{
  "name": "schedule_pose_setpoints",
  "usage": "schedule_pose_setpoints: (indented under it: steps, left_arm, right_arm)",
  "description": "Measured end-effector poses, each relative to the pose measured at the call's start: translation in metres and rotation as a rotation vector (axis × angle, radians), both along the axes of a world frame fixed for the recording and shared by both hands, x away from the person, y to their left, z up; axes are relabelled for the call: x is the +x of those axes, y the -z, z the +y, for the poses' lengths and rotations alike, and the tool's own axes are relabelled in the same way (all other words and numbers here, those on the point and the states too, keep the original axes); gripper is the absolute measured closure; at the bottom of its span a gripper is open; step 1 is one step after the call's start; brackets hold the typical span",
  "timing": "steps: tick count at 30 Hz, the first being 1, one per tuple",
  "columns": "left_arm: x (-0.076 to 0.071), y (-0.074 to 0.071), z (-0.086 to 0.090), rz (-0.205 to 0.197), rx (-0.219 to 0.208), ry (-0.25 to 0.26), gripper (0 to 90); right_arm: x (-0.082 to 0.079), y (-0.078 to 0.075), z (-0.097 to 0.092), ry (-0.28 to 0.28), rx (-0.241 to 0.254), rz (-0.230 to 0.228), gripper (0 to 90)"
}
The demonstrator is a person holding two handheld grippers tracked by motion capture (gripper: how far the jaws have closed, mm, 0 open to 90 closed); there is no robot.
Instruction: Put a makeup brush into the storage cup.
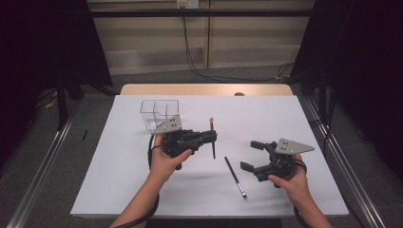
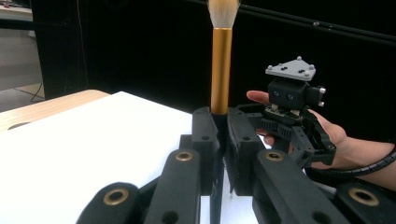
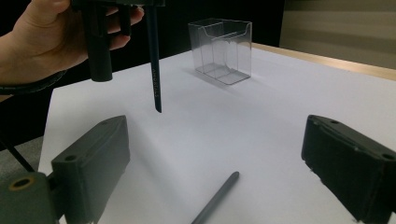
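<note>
Clamped between the left gripper's (image 1: 212,137) fingers, the gold-ferruled brush (image 2: 221,70) is held upright above the worktop's (image 1: 142,190) middle. The right gripper's (image 1: 253,155) fingers are spread apart beside the black brush (image 1: 235,177) lying flat.

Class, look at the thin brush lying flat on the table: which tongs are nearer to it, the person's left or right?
Right. The right tongs hang open just beside the lying brush, jaws toward it. The left tongs are farther off, shut on another brush with a gold ferrule.
</note>
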State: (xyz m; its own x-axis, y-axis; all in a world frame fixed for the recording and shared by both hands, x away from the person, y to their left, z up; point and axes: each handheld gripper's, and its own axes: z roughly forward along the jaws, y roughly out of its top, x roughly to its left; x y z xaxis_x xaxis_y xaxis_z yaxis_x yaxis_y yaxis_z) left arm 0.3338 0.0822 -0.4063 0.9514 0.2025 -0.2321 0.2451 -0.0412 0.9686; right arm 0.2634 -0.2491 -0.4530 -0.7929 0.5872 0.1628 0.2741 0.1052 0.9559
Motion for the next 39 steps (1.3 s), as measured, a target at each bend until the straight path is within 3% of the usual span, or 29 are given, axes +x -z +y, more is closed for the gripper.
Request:
schedule_pose_setpoints:
  steps: [11, 39]
  left_arm:
    - [0.000, 0.000, 0.001, -0.006, 0.005, -0.004, 83.4]
    - [0.001, -0.001, 0.006, -0.019, 0.012, -0.027, 83.4]
  right_arm:
    - [-0.003, 0.005, -0.012, 0.006, -0.028, -0.002, 5.0]
    - [-0.013, 0.008, -0.034, 0.028, -0.036, -0.018, 2.7]
